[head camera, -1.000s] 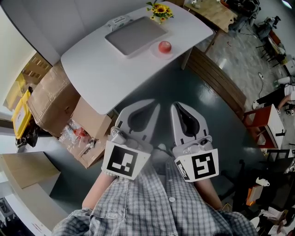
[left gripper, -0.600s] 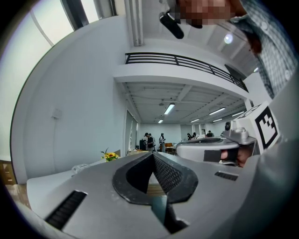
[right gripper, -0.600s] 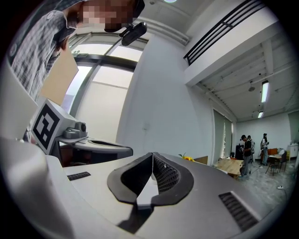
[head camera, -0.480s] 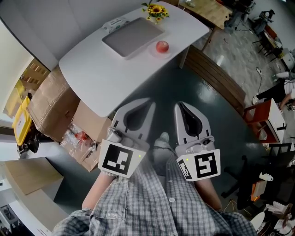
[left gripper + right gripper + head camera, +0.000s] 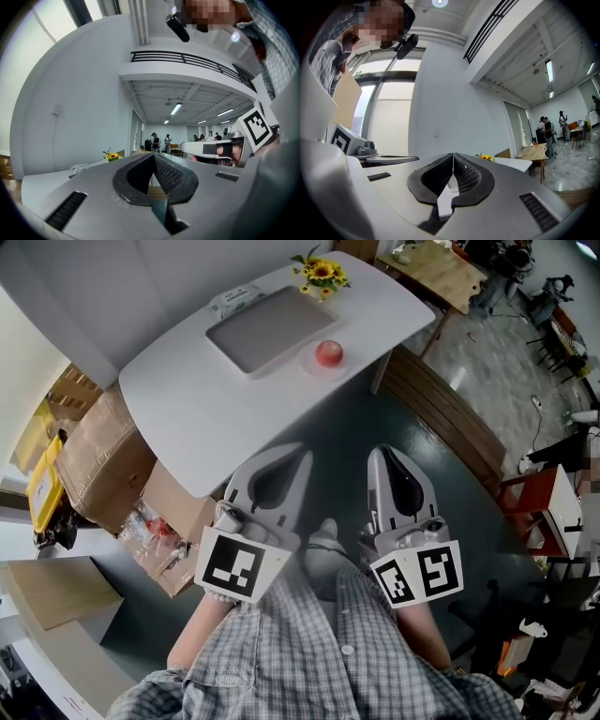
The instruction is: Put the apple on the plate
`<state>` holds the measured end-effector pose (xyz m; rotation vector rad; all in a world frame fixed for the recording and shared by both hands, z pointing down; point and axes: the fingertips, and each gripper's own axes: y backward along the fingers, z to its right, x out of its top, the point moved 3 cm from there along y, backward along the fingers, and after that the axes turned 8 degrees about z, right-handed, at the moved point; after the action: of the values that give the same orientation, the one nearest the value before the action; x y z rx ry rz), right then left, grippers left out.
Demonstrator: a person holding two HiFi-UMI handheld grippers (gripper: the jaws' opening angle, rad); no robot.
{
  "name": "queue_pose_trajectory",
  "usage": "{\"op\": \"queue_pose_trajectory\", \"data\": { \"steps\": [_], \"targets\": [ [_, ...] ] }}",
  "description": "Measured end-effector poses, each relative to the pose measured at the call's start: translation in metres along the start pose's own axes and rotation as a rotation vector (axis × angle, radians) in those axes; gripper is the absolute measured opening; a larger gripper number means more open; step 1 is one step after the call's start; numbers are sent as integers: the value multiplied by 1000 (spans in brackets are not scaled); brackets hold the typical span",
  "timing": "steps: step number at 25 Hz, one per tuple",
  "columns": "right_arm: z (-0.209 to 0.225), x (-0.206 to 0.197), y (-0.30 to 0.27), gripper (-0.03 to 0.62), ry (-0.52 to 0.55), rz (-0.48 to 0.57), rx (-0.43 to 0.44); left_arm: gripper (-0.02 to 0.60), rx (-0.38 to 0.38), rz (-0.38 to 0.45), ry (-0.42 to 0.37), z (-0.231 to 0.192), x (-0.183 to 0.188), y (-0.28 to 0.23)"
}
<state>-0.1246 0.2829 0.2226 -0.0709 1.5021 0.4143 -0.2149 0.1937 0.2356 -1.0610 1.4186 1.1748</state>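
Observation:
A red apple (image 5: pixel 329 353) sits near the right edge of the white table (image 5: pixel 202 409), on what looks like a small white plate (image 5: pixel 315 363) that hardly stands out from the tabletop. Both grippers hang over the dark floor, well short of the table and far from the apple. My left gripper (image 5: pixel 303 453) points toward the table with its jaws shut and nothing between them. My right gripper (image 5: pixel 381 452) beside it is also shut and empty. In the gripper views the left gripper (image 5: pixel 153 155) and right gripper (image 5: pixel 453 155) show closed tips, and the apple is hidden.
A grey laptop (image 5: pixel 269 327) and a sunflower bunch (image 5: pixel 322 271) stand at the table's far side. Cardboard boxes (image 5: pixel 98 460) are stacked left of the table. A wooden bench (image 5: pixel 441 413) runs to the right. A shoe (image 5: pixel 322 545) shows between the grippers.
The right gripper has slid right and rolled a little; the left has shifted slightly left. A shoe has come into view between them. The apple has not moved on the table.

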Motion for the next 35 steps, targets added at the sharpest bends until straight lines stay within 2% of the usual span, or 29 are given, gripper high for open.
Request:
{"op": "queue_pose_trajectory", "data": {
  "steps": [10,19,26,35],
  "targets": [
    [78,-10,-40,21,-28,-62,82,8,98,-18,-12,2,-10,-73],
    [126,-18,-64,21,-35,-95,156,8,170,-23,-44,4,-18,-120],
    [135,-33,-77,21,-37,-156,213,8,163,-47,-97,-5,-19,-143],
    [140,-50,-110,21,-17,-191,200,7,224,-73,-43,-52,-34,-154]
  ]
}}
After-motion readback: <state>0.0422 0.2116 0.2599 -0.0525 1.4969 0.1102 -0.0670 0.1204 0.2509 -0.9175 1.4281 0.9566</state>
